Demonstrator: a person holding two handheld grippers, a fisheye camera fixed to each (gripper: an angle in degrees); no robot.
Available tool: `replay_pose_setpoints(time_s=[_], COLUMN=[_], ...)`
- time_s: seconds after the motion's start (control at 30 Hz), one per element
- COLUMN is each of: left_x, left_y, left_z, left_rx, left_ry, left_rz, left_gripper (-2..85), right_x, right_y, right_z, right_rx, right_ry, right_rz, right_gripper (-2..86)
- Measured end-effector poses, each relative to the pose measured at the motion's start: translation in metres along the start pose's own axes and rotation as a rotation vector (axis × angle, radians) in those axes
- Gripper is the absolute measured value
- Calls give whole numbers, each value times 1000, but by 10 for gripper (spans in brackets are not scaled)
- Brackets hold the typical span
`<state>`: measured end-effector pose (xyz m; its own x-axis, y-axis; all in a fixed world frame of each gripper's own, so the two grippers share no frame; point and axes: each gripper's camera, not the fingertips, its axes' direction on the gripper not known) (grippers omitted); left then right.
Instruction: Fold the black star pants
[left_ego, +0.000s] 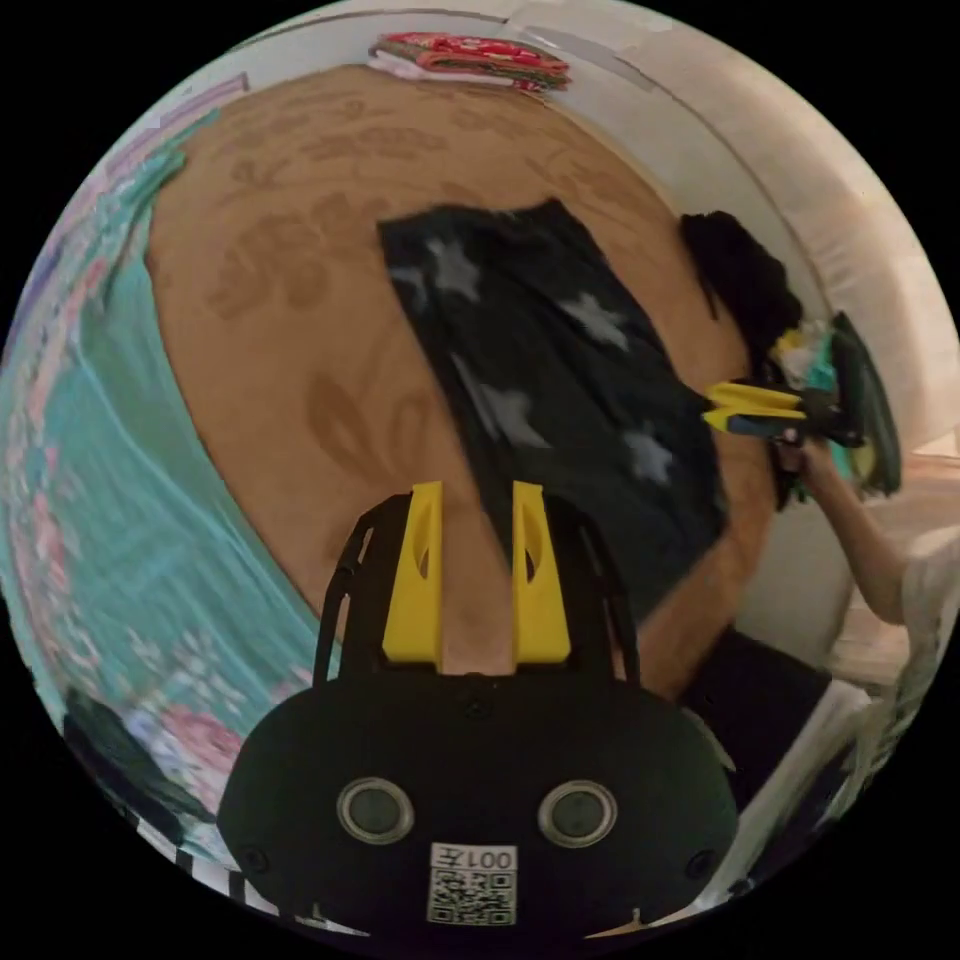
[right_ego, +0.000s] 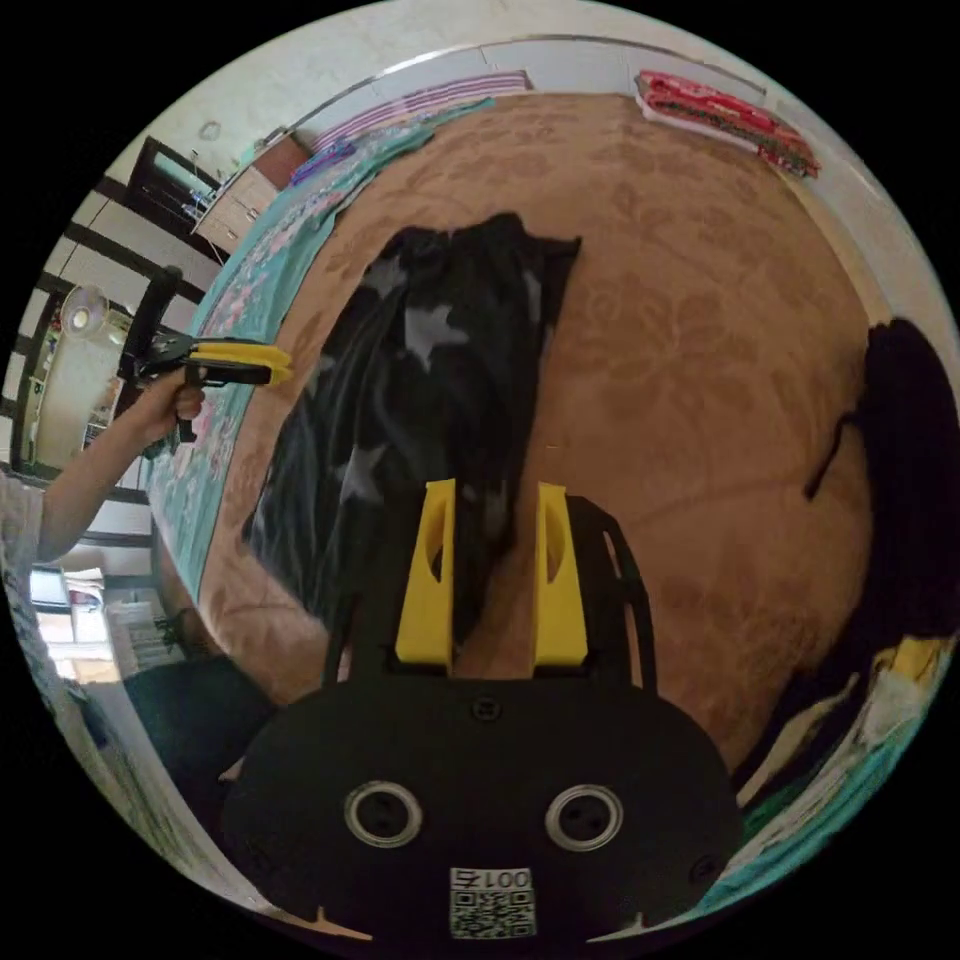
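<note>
both tongs, left and right, gape empty above the black star pants; i'd grip opposite corners evenly on the bed.

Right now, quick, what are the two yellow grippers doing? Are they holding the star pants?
Left gripper: open, holding nothing, over the brown blanket beside the star pants.
Right gripper: open, holding nothing, hovering over the pants' edge.

The left tongs hang parted above the brown blanket, beside the black star pants.
</note>
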<state>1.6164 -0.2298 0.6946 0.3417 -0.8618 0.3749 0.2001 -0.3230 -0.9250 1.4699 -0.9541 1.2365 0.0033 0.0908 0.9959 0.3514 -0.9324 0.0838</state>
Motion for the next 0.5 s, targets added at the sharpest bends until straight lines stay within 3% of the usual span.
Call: replay_pose_setpoints(time_s=[0.13,0.2,0.3,0.4,0.5], left_x=[36,49,59,50,32], left_y=[68,78,80,84,93], left_z=[43,64,103,119,98], left_rx=[-64,-83,-112,-60,74], left_ry=[195,179,9,69,155], left_rz=[-37,-30,-52,-80,-89], left_gripper=[85,86,58,2,-7], right_x=[-6,-11,-12,-6,2], right_y=[43,52,51,46,44], right_z=[2,9,31,35,2], right_rx=[-110,-162,-243,-275,-200], right_ry=[-99,-125,-46,41,-29], right_rz=[37,53,34,-57,-107], right_gripper=[130,124,87,31,20])
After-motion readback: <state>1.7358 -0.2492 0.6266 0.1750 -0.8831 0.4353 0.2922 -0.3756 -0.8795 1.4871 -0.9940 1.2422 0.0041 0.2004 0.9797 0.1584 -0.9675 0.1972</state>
